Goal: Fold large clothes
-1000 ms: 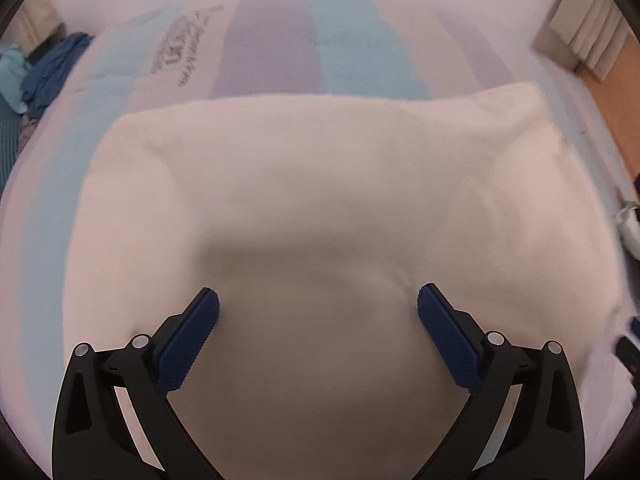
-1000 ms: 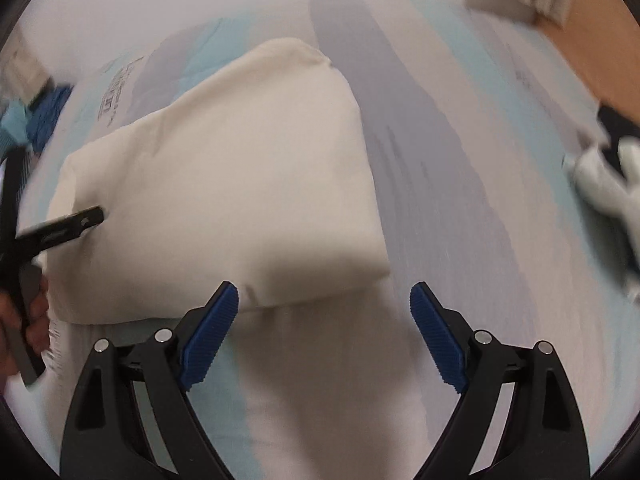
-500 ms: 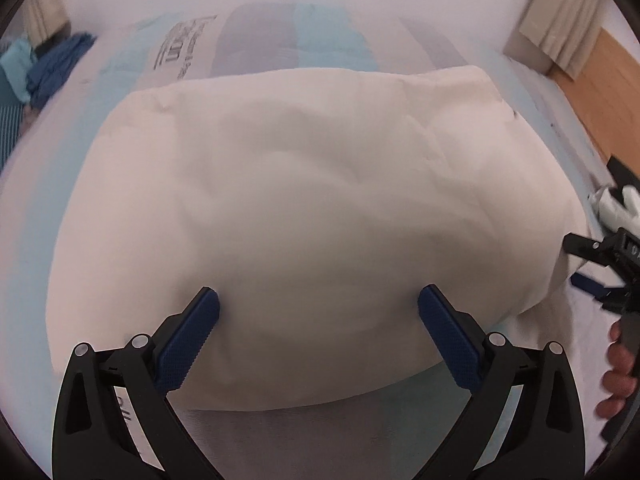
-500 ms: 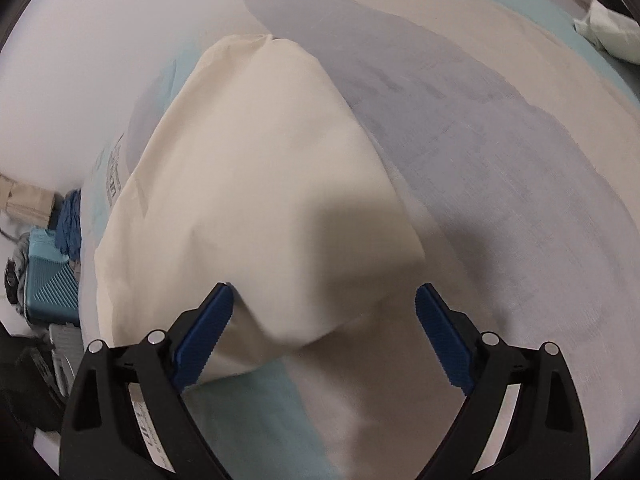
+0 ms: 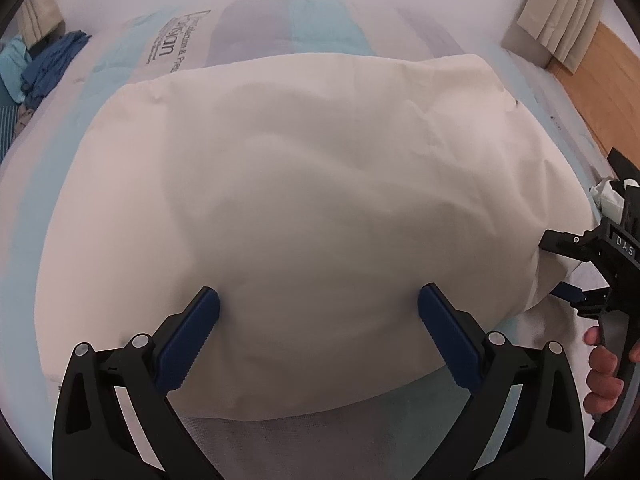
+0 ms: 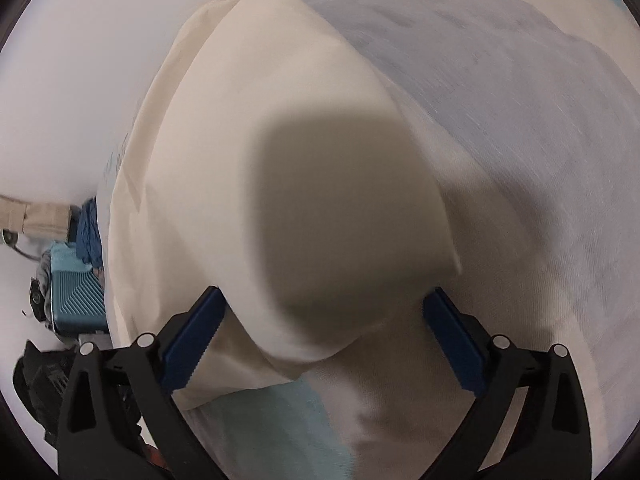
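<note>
A large cream cloth (image 5: 312, 184) lies folded into a broad rectangle on a striped mattress (image 5: 256, 20). My left gripper (image 5: 318, 334) is open above the cloth's near edge, jaws wide apart, holding nothing. My right gripper (image 6: 320, 336) is open, its jaws on either side of the cloth's near corner (image 6: 320, 240), which bulges between them. The right gripper also shows in the left wrist view (image 5: 592, 276) at the cloth's right end, with a hand on it.
Blue clothes (image 5: 52, 68) lie piled at the mattress's far left. A teal case (image 6: 76, 292) stands beside them. A curtain (image 5: 560, 12) and wooden floor (image 5: 608, 92) are at the right. A white object (image 5: 608, 196) lies at the right edge.
The left gripper has drawn back, so the cloth's near edge shows. The right gripper has moved up to the cloth's near corner, which now sits between its jaws.
</note>
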Motion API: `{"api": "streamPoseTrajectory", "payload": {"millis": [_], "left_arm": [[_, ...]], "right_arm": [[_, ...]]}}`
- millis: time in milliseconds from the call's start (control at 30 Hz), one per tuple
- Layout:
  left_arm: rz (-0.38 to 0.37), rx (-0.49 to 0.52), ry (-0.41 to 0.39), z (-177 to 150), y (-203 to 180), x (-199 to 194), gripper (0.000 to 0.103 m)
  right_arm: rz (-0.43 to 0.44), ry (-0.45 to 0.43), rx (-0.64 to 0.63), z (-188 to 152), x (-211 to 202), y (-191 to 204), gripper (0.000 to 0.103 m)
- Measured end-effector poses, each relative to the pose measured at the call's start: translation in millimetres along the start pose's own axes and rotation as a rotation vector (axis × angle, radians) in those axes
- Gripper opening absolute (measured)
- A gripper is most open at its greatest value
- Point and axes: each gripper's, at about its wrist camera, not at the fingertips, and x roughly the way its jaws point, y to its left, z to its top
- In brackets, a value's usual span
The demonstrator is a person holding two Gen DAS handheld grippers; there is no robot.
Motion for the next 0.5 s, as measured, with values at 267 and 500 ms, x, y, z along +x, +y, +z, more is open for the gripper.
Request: {"api": "streamPoseTrajectory", "payload": {"millis": [267,500], "left_arm": [[0.009,-0.007,0.005,5.4,-2.0,-1.6,0.087],[0.072,-0.011,-0.016,5.9,2.7,-10.9,0.032]], "right_arm": [[0.035,-0.008,-0.026,-3.7,6.4,9.9,0.068],[0.108,0.012,0.052,-8.6,16.9,1.4,0.055]]}}
